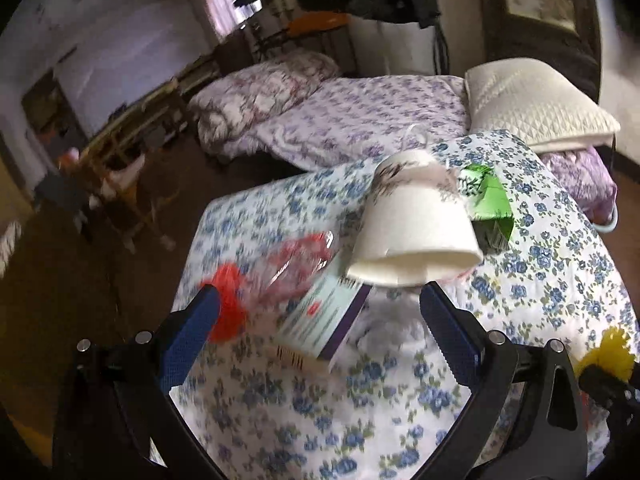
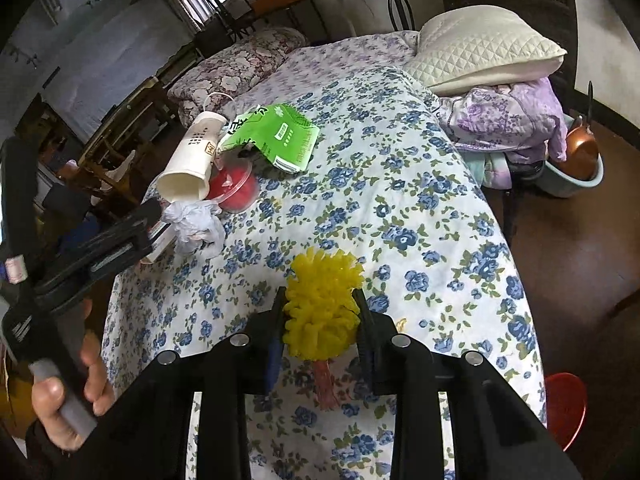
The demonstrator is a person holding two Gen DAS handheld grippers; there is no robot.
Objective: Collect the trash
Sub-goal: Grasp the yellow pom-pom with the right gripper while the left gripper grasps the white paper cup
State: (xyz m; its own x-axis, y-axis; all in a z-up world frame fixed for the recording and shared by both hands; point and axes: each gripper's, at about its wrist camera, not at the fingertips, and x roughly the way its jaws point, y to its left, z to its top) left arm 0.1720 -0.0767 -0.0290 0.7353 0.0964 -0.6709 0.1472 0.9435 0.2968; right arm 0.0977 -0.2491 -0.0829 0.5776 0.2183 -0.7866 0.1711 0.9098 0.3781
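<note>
Right gripper (image 2: 320, 312) shut tight on yellow brush (image 2: 322, 304) over bed (image 2: 440, 208), left gripper (image 1: 320, 308) wide open near paper cup (image 1: 416, 232); might knock cup off edge.

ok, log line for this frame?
right claw: shut on yellow pom-pom | left claw: open, over paper cup, box | surface: floral bedspread
</note>
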